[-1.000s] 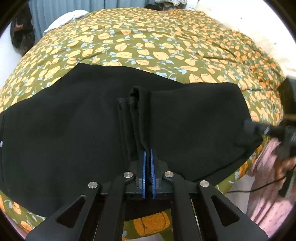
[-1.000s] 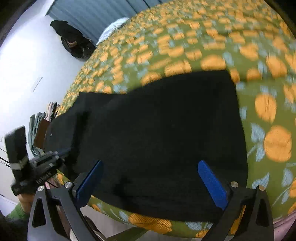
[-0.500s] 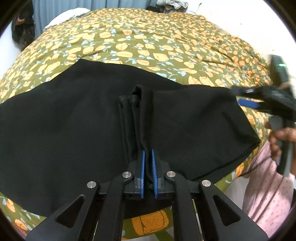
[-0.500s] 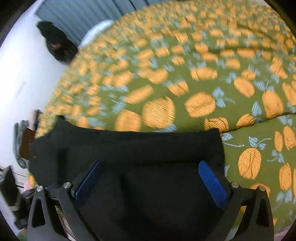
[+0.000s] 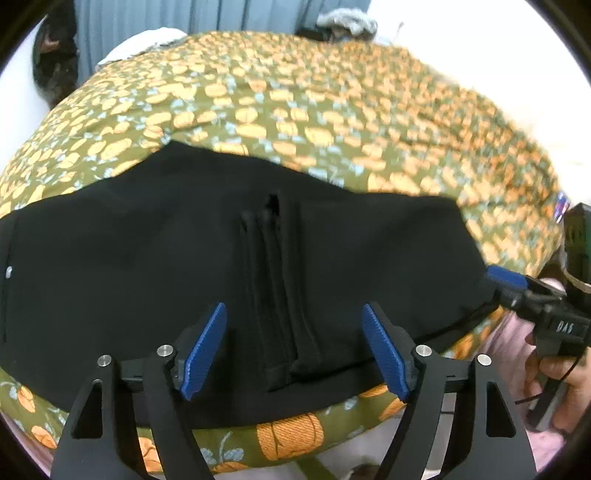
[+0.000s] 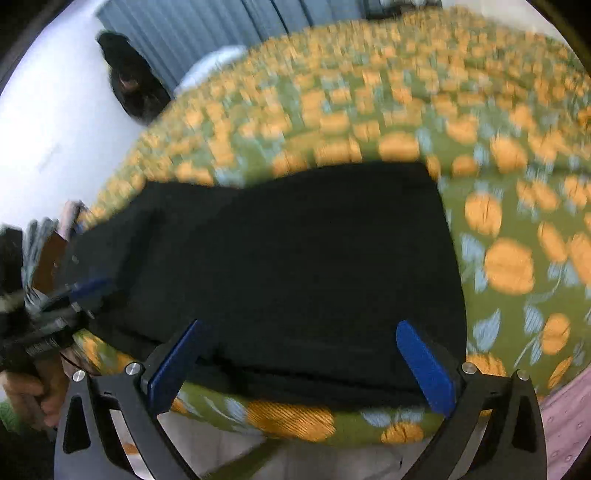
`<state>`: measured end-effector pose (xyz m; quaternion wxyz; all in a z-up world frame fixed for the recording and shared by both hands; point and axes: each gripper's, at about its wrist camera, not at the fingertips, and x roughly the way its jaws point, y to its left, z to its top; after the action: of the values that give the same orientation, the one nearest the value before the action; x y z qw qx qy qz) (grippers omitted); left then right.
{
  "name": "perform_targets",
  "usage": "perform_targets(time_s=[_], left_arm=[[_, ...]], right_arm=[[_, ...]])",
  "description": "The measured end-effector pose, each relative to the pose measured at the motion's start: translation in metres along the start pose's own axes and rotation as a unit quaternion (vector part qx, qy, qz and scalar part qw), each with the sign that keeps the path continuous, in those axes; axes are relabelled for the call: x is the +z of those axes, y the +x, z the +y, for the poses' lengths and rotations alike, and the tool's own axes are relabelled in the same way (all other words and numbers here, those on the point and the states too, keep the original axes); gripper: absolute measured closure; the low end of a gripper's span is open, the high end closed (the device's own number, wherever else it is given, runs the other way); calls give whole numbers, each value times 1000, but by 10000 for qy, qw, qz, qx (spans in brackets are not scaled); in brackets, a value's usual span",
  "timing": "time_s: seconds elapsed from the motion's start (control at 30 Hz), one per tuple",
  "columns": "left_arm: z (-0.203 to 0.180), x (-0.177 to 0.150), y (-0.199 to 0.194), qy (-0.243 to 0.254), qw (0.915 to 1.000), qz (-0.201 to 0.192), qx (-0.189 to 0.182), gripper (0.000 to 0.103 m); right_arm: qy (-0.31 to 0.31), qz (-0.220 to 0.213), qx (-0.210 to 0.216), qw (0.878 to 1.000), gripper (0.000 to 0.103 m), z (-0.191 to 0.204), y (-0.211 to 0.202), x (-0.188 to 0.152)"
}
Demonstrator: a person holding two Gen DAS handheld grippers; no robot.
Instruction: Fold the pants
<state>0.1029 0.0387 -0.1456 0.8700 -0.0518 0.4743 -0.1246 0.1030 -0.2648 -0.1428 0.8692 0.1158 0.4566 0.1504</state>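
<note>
Nearest, the left gripper (image 5: 295, 350) has its jaws opening, blue pads astride a bunched ridge of the pants (image 5: 147, 266) without pressing it. The right gripper (image 6: 303, 365) hangs over the other end, jaws spread wide and pinching nothing (its view is blurred). Black pants lie flat along the near edge of the bed (image 5: 314, 118), whose pumpkin-print cover stretches beyond.

Olive bedspread (image 5: 332, 122) w/ orange pumpkin print, grey-blue curtain (image 5: 221, 18) behind, white wall (image 6: 44, 122) at left
</note>
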Motion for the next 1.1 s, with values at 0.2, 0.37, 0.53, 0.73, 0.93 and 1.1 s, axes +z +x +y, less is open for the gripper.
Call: perform_targets(time_s=[0.2, 0.37, 0.53, 0.73, 0.93, 1.1], left_arm=[[24, 3, -13, -478, 9981, -228, 316, 16], [40, 2, -10, -633, 9954, -216, 679, 15], [48, -1, -7, -745, 9936, -136, 835, 15], [49, -1, -7, -732, 9928, -140, 937, 15], [51, -2, -4, -772, 9916, -48, 1035, 15], [55, -2, -3, -835, 9905, -44, 1087, 15]], right_arm=[[-268, -546, -249, 9978, 0, 7, -15, 1], [-161, -436, -290, 9985, 0, -1, -9, -4], [-150, -386, -296, 9987, 0, -2, -6, -12], [-288, -376, -252, 9986, 0, 6, -4, -14], [-265, -318, -218, 9989, 0, 5, -1, -15], [-183, -318, -205, 9991, 0, 3, 0, -14]])
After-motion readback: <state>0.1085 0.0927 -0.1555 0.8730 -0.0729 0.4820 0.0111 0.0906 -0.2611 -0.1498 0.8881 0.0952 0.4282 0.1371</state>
